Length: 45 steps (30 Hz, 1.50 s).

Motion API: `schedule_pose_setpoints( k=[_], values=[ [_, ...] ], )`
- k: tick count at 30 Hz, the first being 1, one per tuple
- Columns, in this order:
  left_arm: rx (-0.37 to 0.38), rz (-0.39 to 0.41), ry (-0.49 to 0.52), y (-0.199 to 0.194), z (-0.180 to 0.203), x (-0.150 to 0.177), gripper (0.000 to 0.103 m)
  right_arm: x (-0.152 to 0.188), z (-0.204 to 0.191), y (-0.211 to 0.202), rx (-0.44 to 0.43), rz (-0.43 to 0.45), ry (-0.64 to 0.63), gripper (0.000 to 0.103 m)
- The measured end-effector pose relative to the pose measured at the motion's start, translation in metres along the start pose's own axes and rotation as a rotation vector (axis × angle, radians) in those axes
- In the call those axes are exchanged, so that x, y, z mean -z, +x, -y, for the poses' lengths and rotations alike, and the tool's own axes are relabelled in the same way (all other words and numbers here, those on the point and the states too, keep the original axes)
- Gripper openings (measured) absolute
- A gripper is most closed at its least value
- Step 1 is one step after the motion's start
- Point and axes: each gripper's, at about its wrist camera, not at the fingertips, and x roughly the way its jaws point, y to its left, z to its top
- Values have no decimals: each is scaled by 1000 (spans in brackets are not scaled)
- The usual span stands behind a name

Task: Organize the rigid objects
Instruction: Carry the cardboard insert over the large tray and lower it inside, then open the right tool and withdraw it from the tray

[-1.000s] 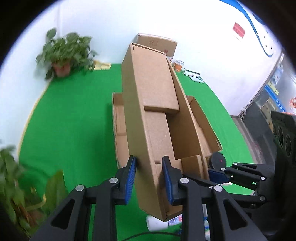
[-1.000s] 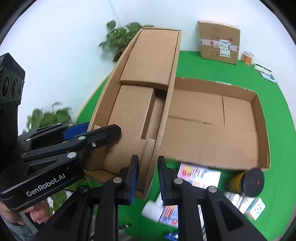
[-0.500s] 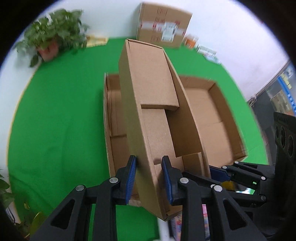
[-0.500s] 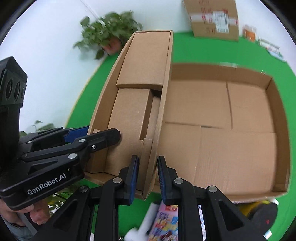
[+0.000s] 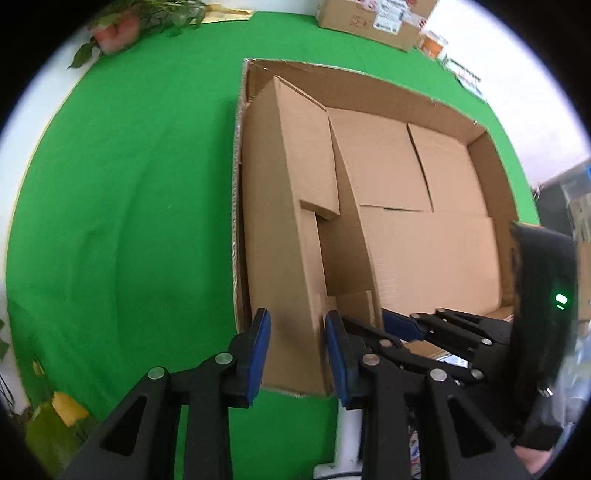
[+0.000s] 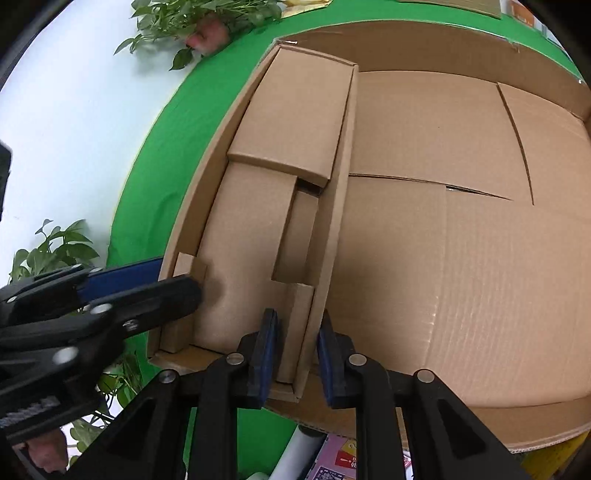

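Observation:
A narrow open cardboard box (image 5: 284,206) lies along the left side inside a large shallow cardboard tray (image 5: 436,254). My left gripper (image 5: 297,350) is shut on the narrow box's left wall at its near end. My right gripper (image 6: 295,354) is shut on the narrow box's right wall (image 6: 332,229) at the near end. The left gripper (image 6: 122,295) also shows in the right wrist view, and the right gripper (image 5: 424,328) in the left wrist view. The narrow box (image 6: 273,192) has folded flaps inside.
A green cloth (image 5: 129,203) covers the table. Potted plants (image 6: 199,18) stand at the far left. A taped carton (image 5: 373,18) stands at the back. A white bottle (image 6: 295,454) and printed packets (image 6: 343,458) lie below the tray's near edge (image 6: 480,435).
Both grippers have lowered the narrow box from a raised, tilted pose down into the left side of the large tray. The grips have not changed.

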Motion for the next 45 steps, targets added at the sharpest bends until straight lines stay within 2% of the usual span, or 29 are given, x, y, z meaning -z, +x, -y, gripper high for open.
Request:
schedule_pose_setpoints(
  k=[4, 6, 10, 11, 12, 13, 14, 15, 16, 18, 20, 22, 24, 29, 31, 32, 33, 34, 35, 37, 38, 39, 40, 43, 44, 45],
  values=[
    [-57, 23, -28, -8, -5, 9, 33, -1, -4, -3, -2, 8, 20, 23],
    [-74, 7, -36, -2, -11, 12, 33, -7, 5, 10, -32, -33, 21, 22],
    [-47, -34, -65, 17, -24, 16, 33, -9, -4, 28, 19, -46, -21, 24],
    [-53, -48, -75, 21, -26, 17, 33, -8, -4, 29, 7, -47, -6, 26],
    [-56, -56, -89, 24, -29, 19, 33, -9, -4, 29, -9, -50, 9, 30],
    [-52, -61, -103, 28, -32, 20, 31, -8, -1, 28, -24, -52, 22, 40],
    [-48, -71, -113, 34, -32, 18, 31, -6, 1, 24, -4, -44, 29, 45],
    [-43, -83, -124, 37, -35, 19, 31, -6, 5, 19, 19, -34, 31, 58],
    [-31, -81, -132, 38, -37, 20, 31, -2, 11, 8, 51, -15, 40, 63],
    [-17, -74, -132, 35, -37, 25, 27, 7, 22, -11, 96, 27, 55, 64],
    [-10, -72, -114, 31, -37, 28, 21, 19, 36, -29, 182, 45, 75, 66],
    [-15, -72, -103, 31, -33, 29, 17, 32, 47, -29, 289, 13, 112, 66],
    [-22, -73, -98, 34, -26, 27, 17, 42, 59, -22, 341, -43, 140, 62],
    [-73, -59, -43, 29, -15, 25, 12, 43, 60, -35, 362, -27, 134, 62],
    [-74, 5, -34, 5, -10, 28, 13, 45, 52, -51, 351, 14, 123, 63],
    [-61, 54, -30, -8, -7, 30, 13, 46, 44, -68, 346, 69, 105, 67],
    [-41, 123, -15, -30, -2, 33, 16, 48, 35, -87, 351, 134, 79, 82],
    [-28, 187, -1, -50, 3, 37, 24, 50, 28, -99, 356, 173, 64, 96],
    [-22, 246, 7, -69, 8, 41, 33, 55, 17, -117, 365, 233, 44, 101],
    [-48, 385, 5, -112, 17, 52, 88, 62, 5, -144, 375, 296, 23, 102],
    [-74, 443, 3, -129, 21, 58, 93, 68, -2, -156, 384, 319, 18, 102],
    [-93, 509, 17, -148, 27, 67, 93, 71, -9, -164, 390, 333, 18, 102],
    [-93, 528, 31, -159, 29, 77, 93, 79, -11, -175, 396, 345, 19, 102],
    [-76, 538, 67, -176, 40, 92, 92, 101, -25, -196, 444, 365, 4, 101],
    [-56, 537, 77, -179, 42, 97, 87, 106, -28, -205, 448, 363, -7, 96],
    [-36, 537, 86, -180, 45, 101, 45, 115, -27, -215, 444, 370, -18, 67]
  ],
)
